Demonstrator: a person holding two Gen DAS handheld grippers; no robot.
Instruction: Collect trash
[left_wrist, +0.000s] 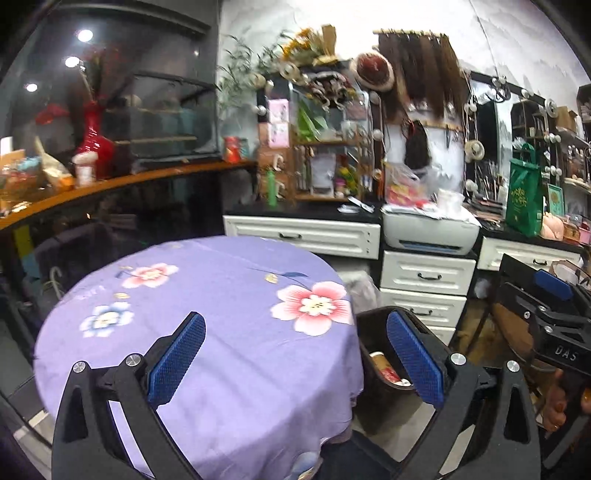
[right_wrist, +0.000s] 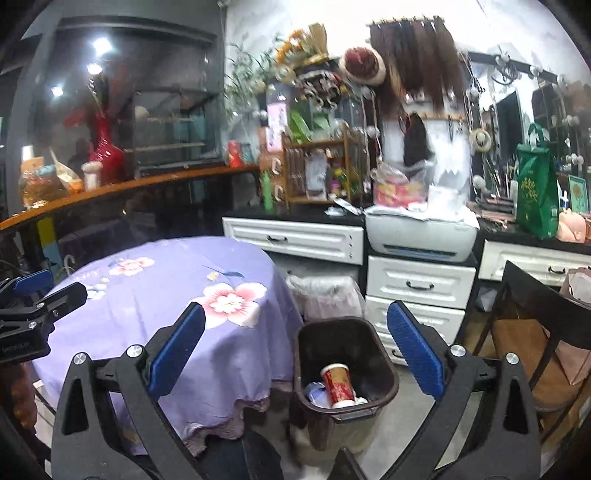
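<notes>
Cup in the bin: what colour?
Red with gold print, white rim; the cup shows best in the right wrist view.

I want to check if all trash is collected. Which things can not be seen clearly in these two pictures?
- Bin contents: right wrist view shows a red cup and pale scraps; what lies under them is hidden.
- In the left wrist view, the left gripper finger and the tablecloth cover most of the bin.
- Floor under the table: hidden by the cloth, both views.
- Table's near edge: cut off by the grippers.
</notes>
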